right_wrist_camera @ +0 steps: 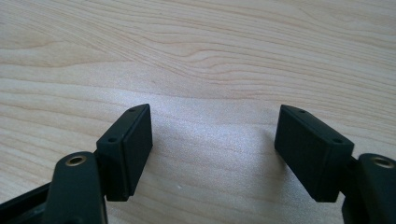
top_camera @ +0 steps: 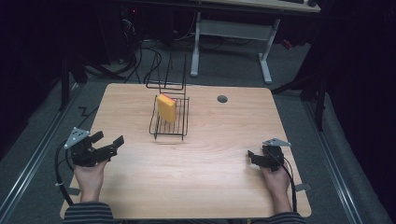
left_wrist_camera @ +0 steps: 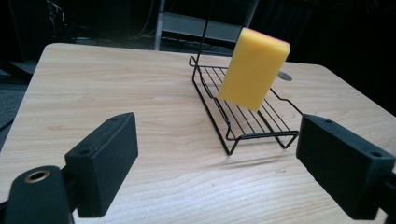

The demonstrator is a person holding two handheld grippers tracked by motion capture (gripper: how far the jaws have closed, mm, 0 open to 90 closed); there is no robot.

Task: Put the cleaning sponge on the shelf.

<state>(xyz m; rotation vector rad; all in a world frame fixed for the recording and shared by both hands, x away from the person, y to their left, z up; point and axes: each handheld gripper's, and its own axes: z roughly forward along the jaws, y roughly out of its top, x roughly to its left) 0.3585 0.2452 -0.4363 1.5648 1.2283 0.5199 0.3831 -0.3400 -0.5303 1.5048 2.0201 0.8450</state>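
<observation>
A yellow sponge (top_camera: 166, 108) (left_wrist_camera: 253, 68) with a pink back stands tilted on edge in a black wire rack (top_camera: 170, 122) (left_wrist_camera: 243, 109) at the table's middle back. My left gripper (top_camera: 108, 141) (left_wrist_camera: 217, 161) is held at the table's left side, open, its jaws pointing toward the rack with nothing between them. At the right side, my right gripper (top_camera: 252, 156) (right_wrist_camera: 212, 149) rests low over bare wood, jaws open and empty.
The wooden table (top_camera: 210, 154) has a round grey cable hole (top_camera: 222, 99) at the back right. A second wire frame (top_camera: 166, 77) stands behind the rack. A white-legged desk (top_camera: 233, 32) and cables sit on the floor beyond.
</observation>
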